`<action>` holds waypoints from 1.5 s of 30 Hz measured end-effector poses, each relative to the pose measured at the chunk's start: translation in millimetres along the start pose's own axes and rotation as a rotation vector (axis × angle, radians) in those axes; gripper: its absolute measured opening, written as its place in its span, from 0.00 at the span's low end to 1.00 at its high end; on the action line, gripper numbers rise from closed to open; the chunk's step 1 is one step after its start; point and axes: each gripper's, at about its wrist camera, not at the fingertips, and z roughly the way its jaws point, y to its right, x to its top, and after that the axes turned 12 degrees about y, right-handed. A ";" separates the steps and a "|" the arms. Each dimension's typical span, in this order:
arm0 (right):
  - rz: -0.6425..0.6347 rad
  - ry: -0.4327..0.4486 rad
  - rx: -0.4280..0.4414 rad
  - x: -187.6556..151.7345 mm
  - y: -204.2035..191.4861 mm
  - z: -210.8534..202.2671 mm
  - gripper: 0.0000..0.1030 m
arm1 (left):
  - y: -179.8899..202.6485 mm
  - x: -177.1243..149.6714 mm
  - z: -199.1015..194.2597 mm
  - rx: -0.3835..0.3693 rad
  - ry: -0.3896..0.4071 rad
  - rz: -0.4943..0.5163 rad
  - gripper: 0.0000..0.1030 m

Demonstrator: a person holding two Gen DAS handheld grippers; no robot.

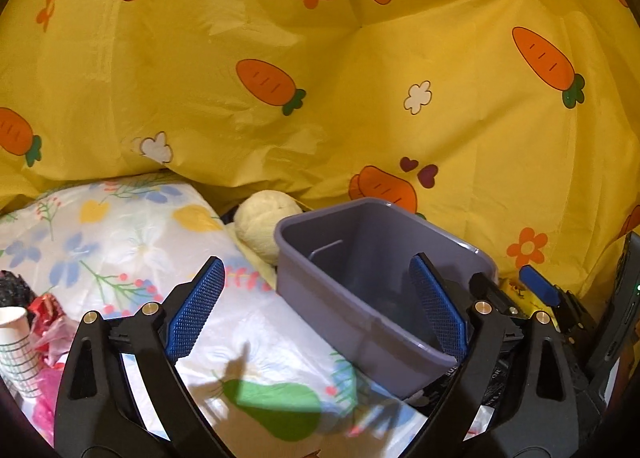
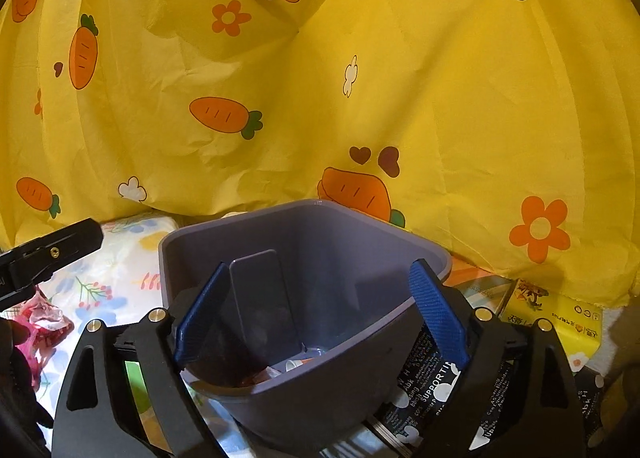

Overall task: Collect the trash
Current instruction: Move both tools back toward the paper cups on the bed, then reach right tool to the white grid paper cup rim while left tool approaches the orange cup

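Note:
A grey-purple bin point(image 1: 332, 298) stands on a floral sheet, tilted in both views. My left gripper point(image 1: 316, 262) is open just left of and before it, with nothing between its blue pads. A white paper cup point(image 1: 16, 342) and crumpled red and pink wrappers point(image 1: 48, 322) lie at the far left. In the right wrist view my right gripper point(image 2: 320, 266) is open over the bin point(image 2: 340, 390). Its left finger is over the mouth and its right finger is by the right rim. Small scraps of trash point(image 2: 296, 364) lie at the bottom. The wrappers point(image 2: 44, 322) show at left.
A yellow carrot-print cloth point(image 1: 320, 78) hangs close behind everything. A cream plush ball point(image 1: 260, 222) sits behind the bin. A yellow tissue pack point(image 2: 560, 314) and a black printed packet point(image 2: 424, 386) lie to the bin's right. The left gripper's finger point(image 2: 52, 250) reaches in at left.

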 end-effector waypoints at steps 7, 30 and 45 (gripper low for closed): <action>0.019 0.034 0.051 2.3 -20.8 -29.5 0.93 | -36.0 -0.4 -56.1 0.162 0.033 -0.005 0.89; -0.134 -0.108 0.628 -37.7 -250.3 -107.2 0.93 | -209.3 -49.2 -263.8 0.739 0.101 -0.083 0.89; -0.362 -0.242 0.776 -81.3 -384.6 -120.2 0.47 | -269.7 -67.8 -333.7 0.887 0.157 -0.222 0.89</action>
